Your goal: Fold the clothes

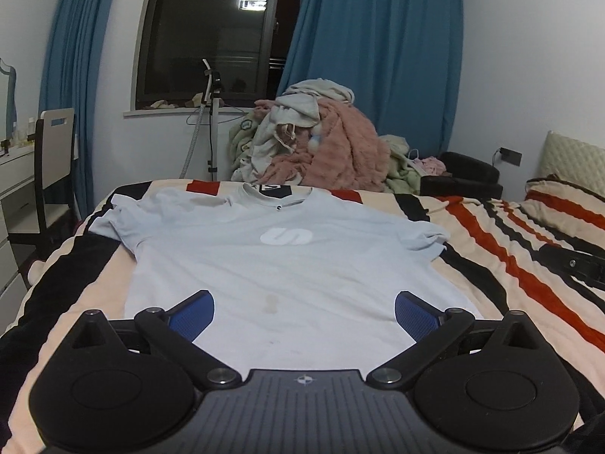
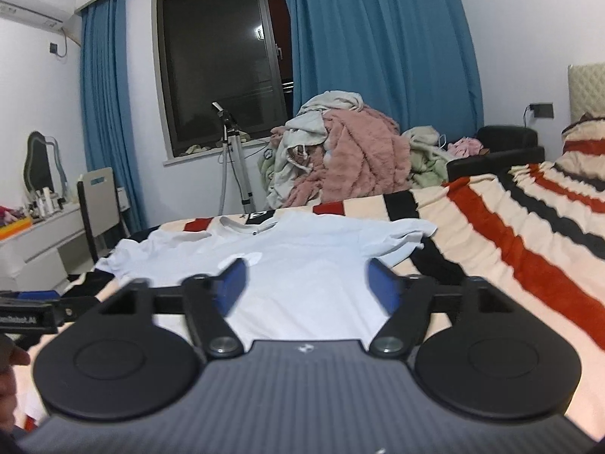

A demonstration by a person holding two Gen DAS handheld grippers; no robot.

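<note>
While both pairs of tongs hang over the near end of the bed, neither grips anything: the left tongs (image 1: 304, 312) gape wide, blue pads (image 1: 410, 312) clear of the cloth, and the right tongs (image 2: 308, 283) also stand well apart and empty. Just beyond them the pale blue T-shirt (image 1: 287, 261) lies flat, face up, hem nearest, collar farthest, on the striped blanket (image 1: 503, 265). Past the bed's far edge sits a heap of clothes (image 1: 321, 140) below the dark window (image 1: 215, 34).
</note>
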